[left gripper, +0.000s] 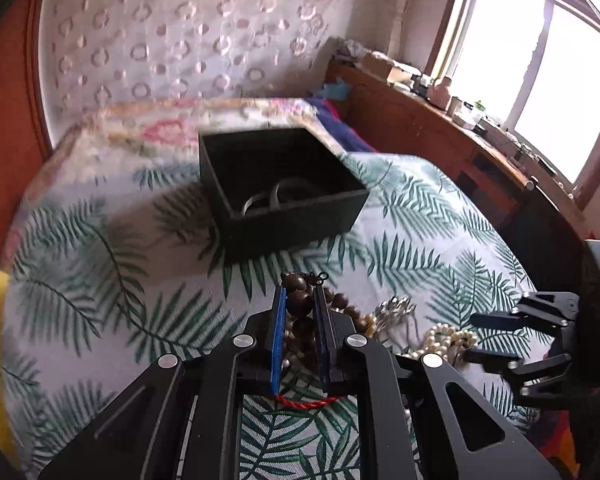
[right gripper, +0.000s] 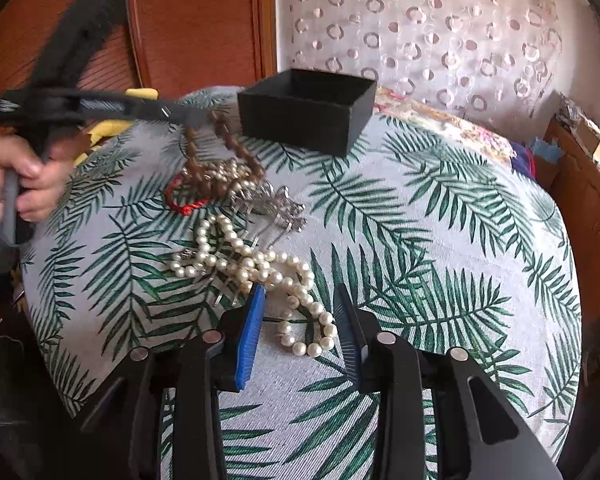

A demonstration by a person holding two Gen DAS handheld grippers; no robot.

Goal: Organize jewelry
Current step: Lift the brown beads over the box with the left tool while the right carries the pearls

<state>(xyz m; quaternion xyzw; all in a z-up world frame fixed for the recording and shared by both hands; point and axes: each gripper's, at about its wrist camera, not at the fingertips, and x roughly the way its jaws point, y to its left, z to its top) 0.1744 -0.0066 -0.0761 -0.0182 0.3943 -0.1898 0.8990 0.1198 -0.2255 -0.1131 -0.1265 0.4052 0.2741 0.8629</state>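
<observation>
On the bed (right gripper: 440, 248), spread with a palm-leaf cover, a tangle of jewelry lies in front of a black box (right gripper: 308, 110). Toward the near edge sits the pearl necklace (right gripper: 260, 268), its strand looping down between the blue-padded fingers of the right hand-held gripper (right gripper: 300, 312). That gripper's jaws stand spread apart, one on each side of the pearls, and whether the pads touch the beads cannot be told.

Farther back, the left hand-held gripper (left gripper: 300, 312) is clenched on the wooden bead necklace (left gripper: 302, 304), a few dark brown beads pinched between its fingers. In the right wrist view the strand runs taut from the gripper tip down into the pile, so part of it is raised off the cover while the rest rests among the other pieces. A red cord (right gripper: 182, 200) lies at the left side of the pile, and a silver piece (right gripper: 280, 208) sits between the wooden beads and the pearls.

The box is open-topped and stands on the cover just beyond the pile. In the left wrist view two silver bangles (left gripper: 276, 198) lie inside it. The person's hand (right gripper: 16, 180) grips the left tool's handle.
</observation>
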